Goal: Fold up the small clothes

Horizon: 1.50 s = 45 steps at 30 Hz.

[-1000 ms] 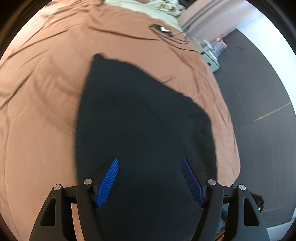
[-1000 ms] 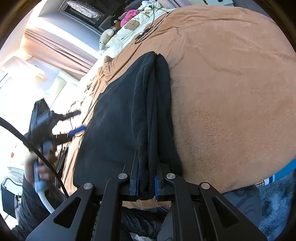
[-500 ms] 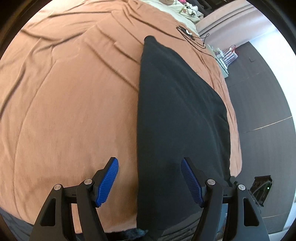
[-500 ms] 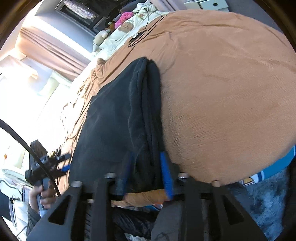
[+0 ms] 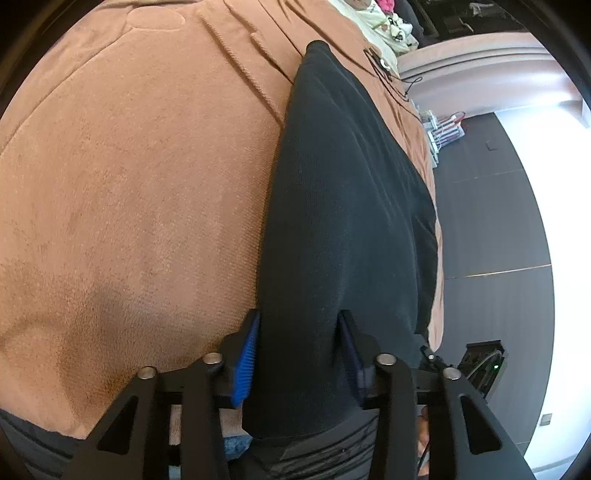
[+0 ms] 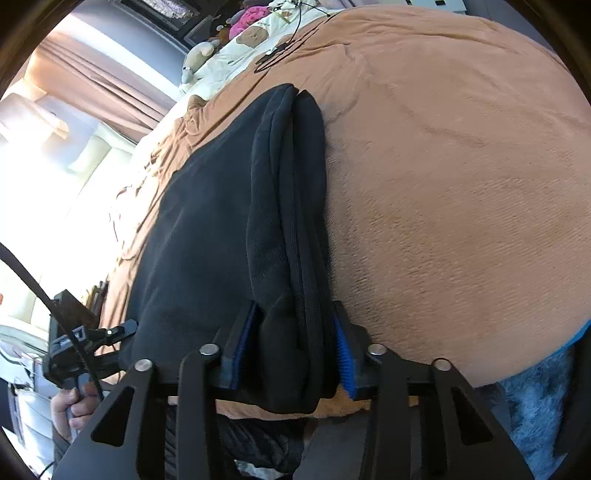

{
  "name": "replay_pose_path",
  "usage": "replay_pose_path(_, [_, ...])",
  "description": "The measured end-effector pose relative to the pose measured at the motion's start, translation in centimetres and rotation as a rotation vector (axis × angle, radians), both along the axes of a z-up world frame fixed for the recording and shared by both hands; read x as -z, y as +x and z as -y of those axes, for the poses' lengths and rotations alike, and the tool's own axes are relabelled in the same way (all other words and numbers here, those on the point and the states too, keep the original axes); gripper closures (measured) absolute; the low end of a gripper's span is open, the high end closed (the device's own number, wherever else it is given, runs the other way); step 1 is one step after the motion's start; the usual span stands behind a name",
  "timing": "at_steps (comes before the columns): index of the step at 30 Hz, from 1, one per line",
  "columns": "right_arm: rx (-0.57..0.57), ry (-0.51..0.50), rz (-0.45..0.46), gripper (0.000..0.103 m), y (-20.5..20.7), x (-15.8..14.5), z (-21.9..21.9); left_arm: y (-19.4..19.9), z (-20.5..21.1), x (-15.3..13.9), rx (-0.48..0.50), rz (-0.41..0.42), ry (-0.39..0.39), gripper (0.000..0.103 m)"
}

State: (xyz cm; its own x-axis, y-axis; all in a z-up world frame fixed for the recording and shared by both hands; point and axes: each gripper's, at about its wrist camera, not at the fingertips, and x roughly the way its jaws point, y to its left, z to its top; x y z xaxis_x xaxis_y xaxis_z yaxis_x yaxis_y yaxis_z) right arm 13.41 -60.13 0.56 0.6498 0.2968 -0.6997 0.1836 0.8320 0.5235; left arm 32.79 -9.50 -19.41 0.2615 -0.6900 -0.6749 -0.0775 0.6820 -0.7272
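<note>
A: Status on the fold?

B: Partly done, by the look of it. The black garment point(image 5: 347, 229) was laid flat on the bed's brown blanket point(image 5: 129, 192), near the bed's front edge. On the right-hand side, stacked layers were seen running along the edge point(image 6: 291, 206), so at least one fold was judged complete there. A wide flat panel point(image 6: 199, 236) was left spread toward the left.

A: Jaws?

B: Left gripper point(image 5: 297, 347): jaws narrowed and closing, with the near left corner of the garment between them. The blue pads point(image 5: 246, 363) were seen right at the cloth; firm pressure could not be confirmed. Right gripper point(image 6: 291, 350): jaws also closing, with the thick folded bundle between them and the cloth filling the gap from pad to pad. It was read as gripped.

A: What was left?

B: Probably a further fold, bringing the near edge up or the spread panel across, then flattening. That was judged from the layout only. The left gripper was also visible in the right wrist view point(image 6: 92, 343), held in a hand at the garment's left edge.

A: Containers?

B: No basket, bin or box was seen near the garment. Something like a rack or small unit point(image 5: 443, 125) was seen past the bed's far side, contents too small to tell. Soft toys point(image 6: 251, 18) were piled at the head of the bed, not in any container.
</note>
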Motion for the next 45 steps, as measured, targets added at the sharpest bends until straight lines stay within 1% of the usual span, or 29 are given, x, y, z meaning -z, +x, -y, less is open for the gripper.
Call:
replay_pose_path(2, [0.001,0.011,-0.005,0.076,0.2,-0.1,-0.2,-0.3,-0.5,-0.2,-0.005,0.002,-0.023,0.077])
replay_pose_path(3, [0.001,0.014,-0.006,0.078,0.2,-0.2,-0.2,-0.4,-0.5,-0.5,-0.005,0.006,-0.022,0.078])
replay_pose_path(5, [-0.007,0.036,-0.011,0.08,0.4,-0.5,-0.2,-0.5,-0.6,-1.0,0.0,0.008,0.005,0.08])
replay_pose_path(7, [-0.011,0.034,-0.012,0.081,0.5,-0.9,-0.5,-0.7,-0.9,-1.3,0.0,-0.003,0.005,0.081])
replay_pose_path(11, [-0.037,0.023,-0.021,0.082,0.1,-1.2,-1.4,-1.1,-2.0,-2.5,0.006,0.016,0.009,0.082])
replay_pose_path(13, [-0.067,0.028,-0.025,0.082,-0.2,-1.2,-2.0,-1.5,-2.8,-3.3,0.007,0.023,0.011,0.082])
replay_pose_path(16, [-0.123,0.071,-0.033,0.082,-0.6,-1.2,-3.0,-2.4,-4.1,-4.1,0.016,0.031,0.036,0.082])
replay_pose_path(17, [-0.146,0.08,-0.031,0.082,-0.8,-1.2,-3.3,-2.3,-3.6,-4.4,0.018,0.027,0.038,0.082])
replay_pose_path(19, [-0.179,0.082,-0.029,0.082,-1.0,-1.4,-3.6,-2.8,-4.1,-4.3,0.029,0.018,0.028,0.081])
replay_pose_path(20, [-0.187,0.084,-0.032,0.079,-1.0,-1.3,-3.7,-2.8,-4.1,-4.3,0.035,0.019,0.026,0.081])
replay_pose_path(22, [-0.184,0.08,-0.038,0.079,-0.7,-1.2,-3.4,-2.5,-3.9,-4.2,0.045,0.019,0.032,0.078])
replay_pose_path(25, [-0.155,0.088,-0.055,0.074,-0.2,-0.7,-2.3,-1.8,-3.3,-3.7,0.041,0.005,0.092,0.072])
replay_pose_path(26, [-0.144,0.094,-0.055,0.067,0.0,-0.7,-1.9,-1.5,-3.2,-3.6,0.042,0.005,0.096,0.064])
replay_pose_path(27, [-0.133,0.095,-0.049,0.058,0.0,-0.7,-1.6,-1.4,-3.3,-3.3,0.042,0.006,0.09,0.058])
replay_pose_path(29, [-0.11,0.101,-0.034,0.049,0.1,-0.8,-0.8,-0.8,-3.1,-3.0,0.043,0.004,0.077,0.057])
replay_pose_path(33, [-0.089,0.097,-0.023,0.048,1.2,-0.8,-0.1,1.3,-2.6,-2.8,0.036,0.008,0.076,0.057])
replay_pose_path(40, [-0.117,0.082,-0.021,0.048,4.6,0.1,-0.3,3.6,-3.0,-1.7,0.031,0.005,0.069,0.057])
replay_pose_path(45, [-0.119,0.155,-0.019,0.048,6.2,1.3,0.8,5.6,-3.1,-0.9,0.031,-0.004,0.052,0.057])
